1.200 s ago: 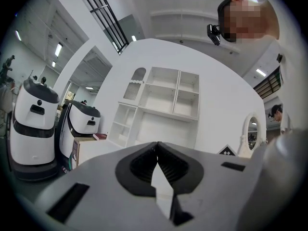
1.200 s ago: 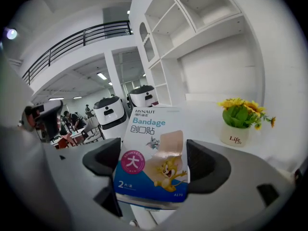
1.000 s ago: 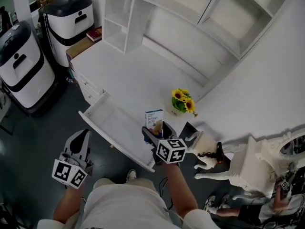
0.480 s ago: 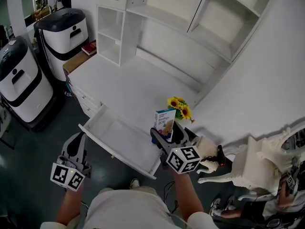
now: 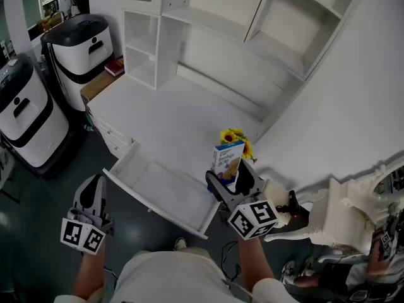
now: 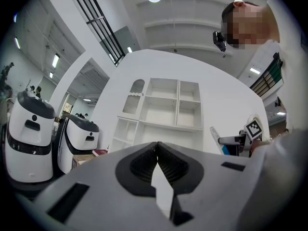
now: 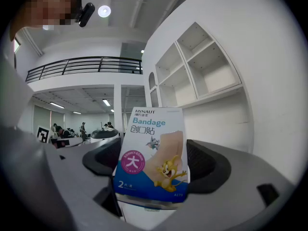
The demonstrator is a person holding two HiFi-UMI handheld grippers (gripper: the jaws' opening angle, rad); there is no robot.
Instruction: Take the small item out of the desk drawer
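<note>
My right gripper (image 5: 232,173) is shut on a small blue-and-white bandage box (image 5: 227,158), held upright in the air over the desk's front edge, just right of the open white drawer (image 5: 129,163). In the right gripper view the bandage box (image 7: 153,155) stands between the two dark pads (image 7: 207,166), print facing the camera. My left gripper (image 5: 93,192) hangs low at the left, below the drawer's front corner, jaws shut with nothing in them. Its pads (image 6: 144,165) meet edge to edge in the left gripper view. The drawer's inside looks bare.
A pot of yellow flowers (image 5: 235,137) stands on the white desk (image 5: 170,112) right behind the box. White shelving (image 5: 208,24) rises at the back. Two white-and-black machines (image 5: 76,43) stand on the floor at left. A white ornate chair (image 5: 344,216) is at lower right.
My right gripper has lifted the bandage box up and to the right, away from the drawer toward the flowers. The left gripper has drifted slightly down and left.
</note>
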